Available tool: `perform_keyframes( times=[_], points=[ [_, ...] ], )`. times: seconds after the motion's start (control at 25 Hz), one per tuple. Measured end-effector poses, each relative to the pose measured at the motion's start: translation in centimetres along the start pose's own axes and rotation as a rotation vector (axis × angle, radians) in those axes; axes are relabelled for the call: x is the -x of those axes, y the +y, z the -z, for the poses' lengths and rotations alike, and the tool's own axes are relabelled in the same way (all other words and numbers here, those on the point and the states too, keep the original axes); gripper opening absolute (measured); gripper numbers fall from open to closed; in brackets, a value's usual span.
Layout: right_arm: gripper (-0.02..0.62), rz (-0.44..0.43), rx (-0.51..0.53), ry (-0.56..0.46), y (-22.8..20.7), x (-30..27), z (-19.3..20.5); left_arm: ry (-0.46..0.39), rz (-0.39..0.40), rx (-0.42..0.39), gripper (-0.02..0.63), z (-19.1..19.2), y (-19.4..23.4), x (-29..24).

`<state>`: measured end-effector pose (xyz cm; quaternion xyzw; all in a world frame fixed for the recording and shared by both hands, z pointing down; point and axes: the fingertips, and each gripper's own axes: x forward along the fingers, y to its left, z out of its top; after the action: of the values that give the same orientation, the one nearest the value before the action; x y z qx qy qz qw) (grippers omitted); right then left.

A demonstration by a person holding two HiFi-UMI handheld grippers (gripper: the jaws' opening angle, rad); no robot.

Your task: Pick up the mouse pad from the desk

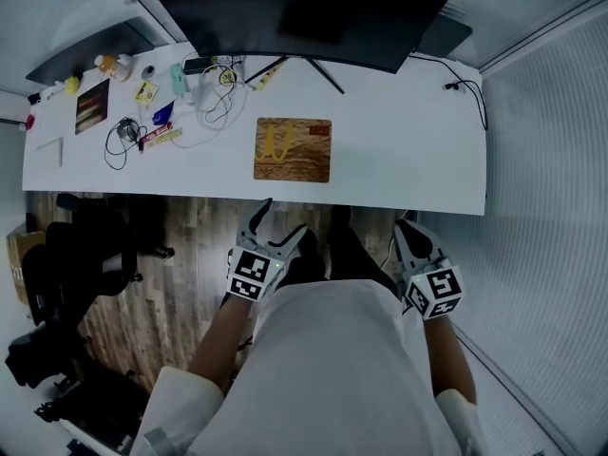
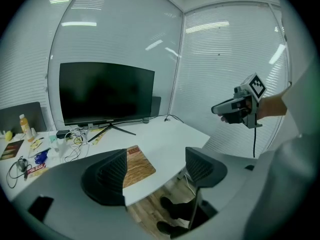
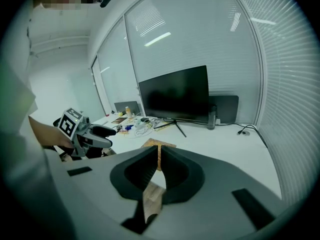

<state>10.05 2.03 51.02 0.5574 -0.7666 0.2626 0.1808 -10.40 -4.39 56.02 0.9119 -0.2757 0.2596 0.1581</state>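
The wood-patterned mouse pad lies flat on the white desk, just in front of the monitor stand. Both grippers hang short of the desk's near edge, over the floor, and touch nothing. My left gripper is open, its jaws wide apart and empty. In the left gripper view the mouse pad shows past the left jaw, and the left gripper points at the desk edge. My right gripper is shut with only a thin slit between the jaws. In the right gripper view, the right gripper lines up with the distant mouse pad.
A wide black monitor stands at the back of the desk. Tangled cables, small bottles, a notebook and a laptop crowd the desk's left part. A black office chair stands at my left, and a blind-covered glass wall at the right.
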Motion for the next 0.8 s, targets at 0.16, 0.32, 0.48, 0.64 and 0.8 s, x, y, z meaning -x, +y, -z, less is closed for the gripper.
perform_keyframes(
  times=[0.16, 0.32, 0.48, 0.64, 0.8],
  points=[
    [0.038, -0.03, -0.002, 0.012, -2.0, -1.2, -0.6, 0.024, -0.02, 0.013, 0.368, -0.6, 0.1, -1.8],
    [0.038, -0.066, 0.002, 0.029, -3.9, -2.7, -1.0, 0.055, -0.023, 0.024, 0.374, -1.0, 0.0, -4.1],
    [0.038, -0.102, 0.0, 0.052, -5.7, -4.4, -1.1, 0.096, -0.03, 0.024, 0.377, -0.9, 0.0, -6.6],
    [0.038, -0.137, 0.002, 0.076, -7.0, -6.0, -1.2, 0.15, -0.036, 0.015, 0.385, -0.4, 0.3, -9.1],
    [0.038, -0.173, 0.003, 0.109, -7.9, -7.5, -0.8, 0.222, -0.048, -0.005, 0.387, 0.8, 0.9, -11.1]
  ],
)
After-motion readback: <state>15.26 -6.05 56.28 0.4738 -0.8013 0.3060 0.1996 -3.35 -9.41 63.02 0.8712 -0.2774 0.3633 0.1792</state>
